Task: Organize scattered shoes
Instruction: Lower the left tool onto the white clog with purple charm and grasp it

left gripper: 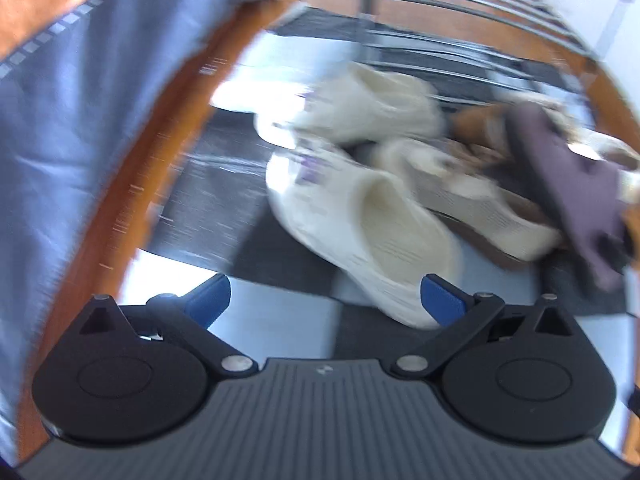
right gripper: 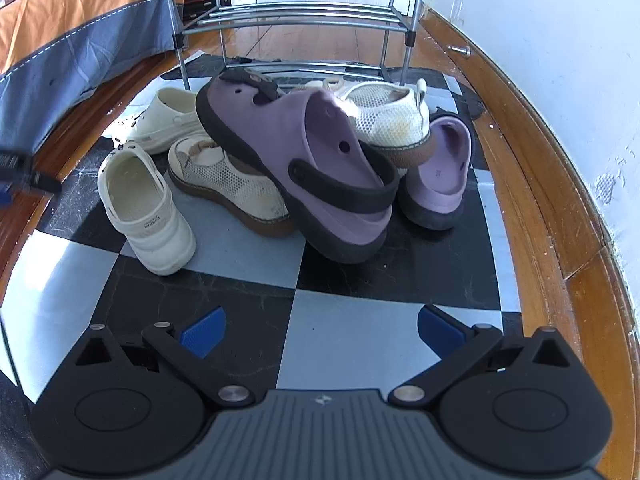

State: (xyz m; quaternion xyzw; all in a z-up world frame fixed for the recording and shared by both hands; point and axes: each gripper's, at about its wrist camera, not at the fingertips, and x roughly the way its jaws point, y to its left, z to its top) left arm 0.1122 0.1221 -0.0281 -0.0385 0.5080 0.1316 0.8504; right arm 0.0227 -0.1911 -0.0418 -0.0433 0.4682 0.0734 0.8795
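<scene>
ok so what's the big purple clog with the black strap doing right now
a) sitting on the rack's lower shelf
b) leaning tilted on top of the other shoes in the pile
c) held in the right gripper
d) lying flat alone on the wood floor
b: the purple clog rests tilted across a beige mesh shoe on the checkered mat, while the right gripper is open, empty and apart from it.
</scene>
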